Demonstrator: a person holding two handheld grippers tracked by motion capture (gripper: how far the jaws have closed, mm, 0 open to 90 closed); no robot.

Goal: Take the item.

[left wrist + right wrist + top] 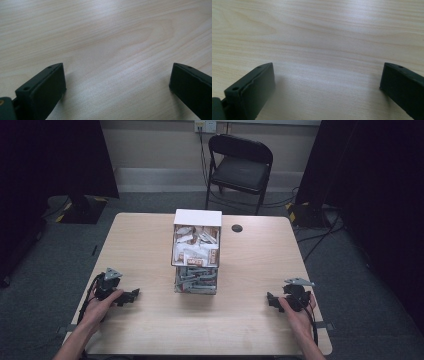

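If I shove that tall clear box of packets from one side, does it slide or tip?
Probably tips before it slides: the box stands taller than its base is wide. The packets are piled in its upper half, so it may be top-heavy. Its clear walls look stiff, so pushing low near the base seems safer. Both grippers sit open, well apart from it.

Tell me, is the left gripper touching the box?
Apart. The high view shows bare table between the left gripper and the box; its own view shows open jaws with nothing between them.

Black grippers (131,295), grey triangular plates (113,272)
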